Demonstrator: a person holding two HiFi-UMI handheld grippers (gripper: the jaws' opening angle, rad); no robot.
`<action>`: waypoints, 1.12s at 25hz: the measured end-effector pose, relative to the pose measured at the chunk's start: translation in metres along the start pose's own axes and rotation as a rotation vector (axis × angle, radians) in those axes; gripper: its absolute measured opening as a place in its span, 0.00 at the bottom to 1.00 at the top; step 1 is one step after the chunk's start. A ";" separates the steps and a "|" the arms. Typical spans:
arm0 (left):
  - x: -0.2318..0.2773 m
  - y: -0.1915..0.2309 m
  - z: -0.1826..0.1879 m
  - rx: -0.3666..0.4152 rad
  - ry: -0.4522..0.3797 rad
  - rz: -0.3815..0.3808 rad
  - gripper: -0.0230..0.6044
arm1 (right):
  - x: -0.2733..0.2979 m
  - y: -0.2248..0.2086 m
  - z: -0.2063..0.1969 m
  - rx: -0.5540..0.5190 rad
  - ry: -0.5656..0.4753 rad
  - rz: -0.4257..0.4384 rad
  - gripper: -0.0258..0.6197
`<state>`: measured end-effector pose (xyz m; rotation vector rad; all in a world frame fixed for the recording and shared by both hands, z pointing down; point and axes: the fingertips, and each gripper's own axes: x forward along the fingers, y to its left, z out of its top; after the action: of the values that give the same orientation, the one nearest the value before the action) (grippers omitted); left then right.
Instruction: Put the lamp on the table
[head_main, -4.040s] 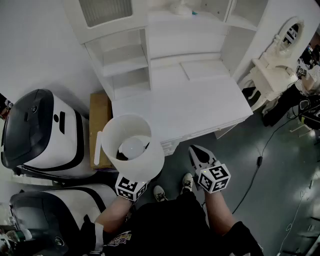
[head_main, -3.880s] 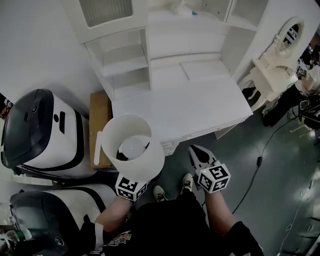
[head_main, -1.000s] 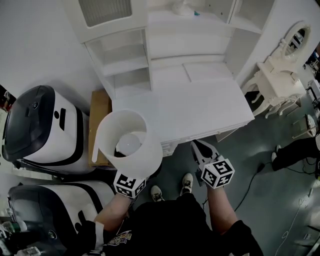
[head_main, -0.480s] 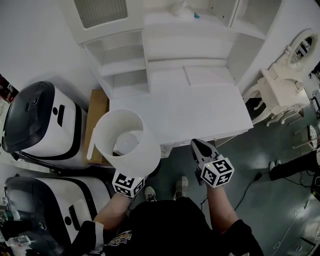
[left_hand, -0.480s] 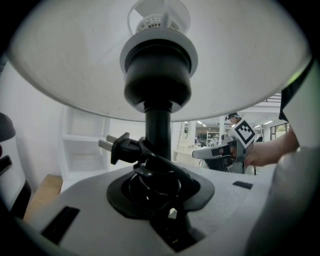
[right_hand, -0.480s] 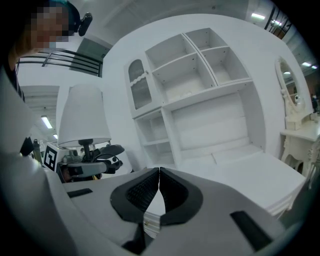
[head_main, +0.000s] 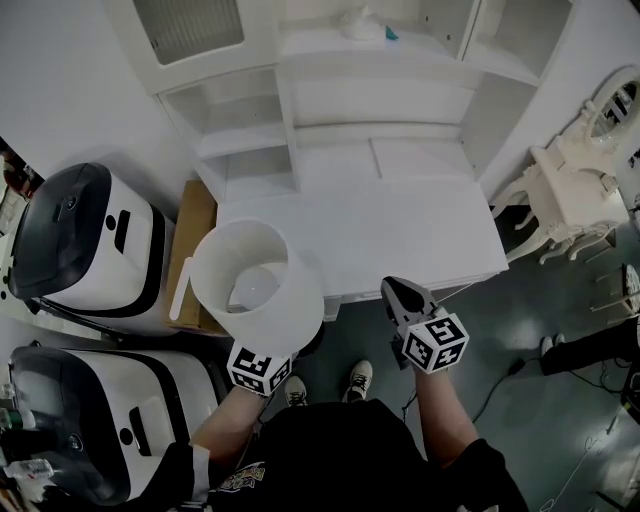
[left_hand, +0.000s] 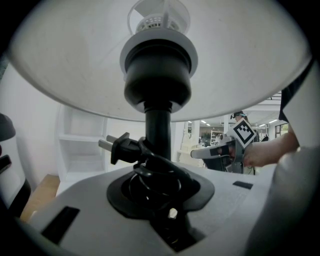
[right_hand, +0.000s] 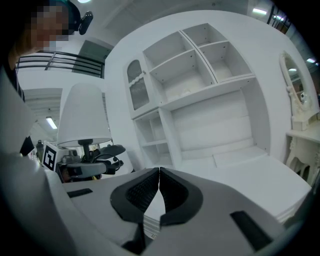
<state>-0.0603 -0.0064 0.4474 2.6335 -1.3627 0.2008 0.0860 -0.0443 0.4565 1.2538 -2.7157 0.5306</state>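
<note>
The lamp has a wide white shade (head_main: 255, 285) and a black stem (left_hand: 158, 132). My left gripper (left_hand: 160, 187) is shut on the stem's lower part, where the black cord is coiled and its plug (left_hand: 117, 148) sticks out left. In the head view the shade hides those jaws, and only the marker cube (head_main: 258, 368) shows. The lamp hangs upright just off the front left corner of the white table (head_main: 400, 230). My right gripper (head_main: 400, 297) is shut and empty, level with the table's front edge (right_hand: 260, 180).
A white shelf unit (head_main: 250, 130) rises at the table's back and left. Two black-and-white machines (head_main: 80, 250) (head_main: 90, 420) and a cardboard box (head_main: 190, 250) stand on the left. A white dressing table with a mirror (head_main: 580, 180) is on the right. The person's shoes (head_main: 355, 380) are on the grey floor.
The lamp stays in my left gripper. Both grippers and the person's feet have edged a little closer to the table's front edge. The right gripper remains shut.
</note>
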 end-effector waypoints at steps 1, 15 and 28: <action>0.003 -0.001 0.000 0.001 -0.001 0.004 0.22 | 0.001 -0.003 0.001 -0.003 0.001 0.005 0.08; 0.056 -0.014 0.003 -0.007 0.014 0.088 0.22 | 0.011 -0.057 0.012 -0.003 0.012 0.094 0.08; 0.098 -0.044 0.004 -0.018 0.023 0.127 0.22 | 0.008 -0.092 0.017 -0.007 0.025 0.167 0.08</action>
<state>0.0325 -0.0602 0.4591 2.5239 -1.5185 0.2339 0.1506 -0.1113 0.4675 1.0170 -2.8137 0.5484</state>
